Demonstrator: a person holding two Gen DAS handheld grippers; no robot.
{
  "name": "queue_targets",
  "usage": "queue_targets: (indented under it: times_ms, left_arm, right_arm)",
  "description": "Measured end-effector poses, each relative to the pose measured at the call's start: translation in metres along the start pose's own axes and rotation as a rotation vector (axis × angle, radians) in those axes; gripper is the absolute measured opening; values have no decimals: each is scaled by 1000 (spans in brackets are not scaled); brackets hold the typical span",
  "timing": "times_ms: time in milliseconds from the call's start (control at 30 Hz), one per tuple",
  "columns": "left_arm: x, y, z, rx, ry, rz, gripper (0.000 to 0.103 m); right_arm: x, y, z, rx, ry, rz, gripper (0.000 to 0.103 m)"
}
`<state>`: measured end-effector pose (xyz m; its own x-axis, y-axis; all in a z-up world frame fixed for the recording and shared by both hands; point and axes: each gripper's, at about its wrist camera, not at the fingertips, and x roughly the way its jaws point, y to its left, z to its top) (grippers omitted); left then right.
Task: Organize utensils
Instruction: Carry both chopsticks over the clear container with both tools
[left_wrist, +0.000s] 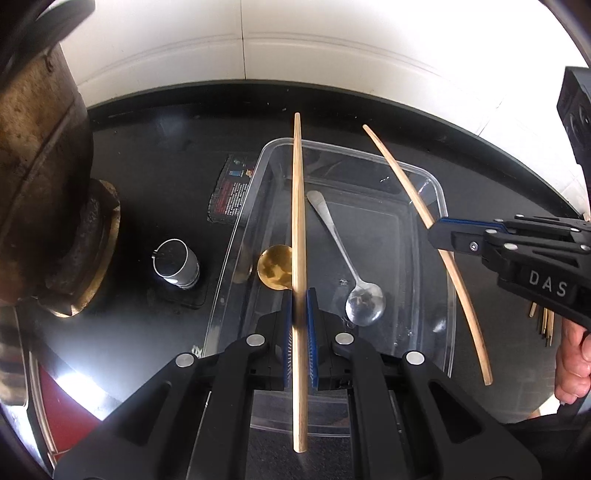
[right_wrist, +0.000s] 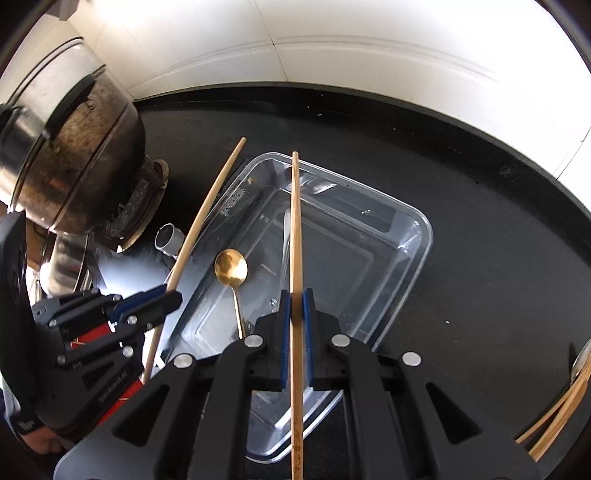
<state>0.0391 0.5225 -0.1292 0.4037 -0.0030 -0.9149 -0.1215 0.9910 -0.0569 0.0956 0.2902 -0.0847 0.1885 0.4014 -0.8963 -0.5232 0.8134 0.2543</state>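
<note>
My left gripper (left_wrist: 299, 295) is shut on a wooden chopstick (left_wrist: 298, 206) and holds it lengthwise above a clear plastic container (left_wrist: 441, 206). My right gripper (right_wrist: 296, 297) is shut on a second wooden chopstick (right_wrist: 295, 221) over the same container (right_wrist: 417, 251). In the left wrist view the right gripper (left_wrist: 439, 236) shows with its chopstick (left_wrist: 399, 173). In the right wrist view the left gripper (right_wrist: 173, 295) shows with its chopstick (right_wrist: 210, 199). A silver spoon (left_wrist: 364, 301) and a gold spoon (left_wrist: 275, 267) lie inside the container; the gold spoon (right_wrist: 231, 269) shows in the right wrist view too.
The container sits on a black counter (right_wrist: 480, 192) by a white wall. A worn metal pot (right_wrist: 70, 155) stands on a burner at the left, with a small metal cup (left_wrist: 177, 264) beside it. More chopsticks (right_wrist: 561, 417) lie at the right edge.
</note>
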Motion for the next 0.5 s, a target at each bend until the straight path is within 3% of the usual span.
queue_targets:
  times_ms: [500]
  left_arm:
    - [14, 7, 8, 5, 28, -23, 6]
  right_arm:
    - [16, -2, 9, 18, 42, -2, 7]
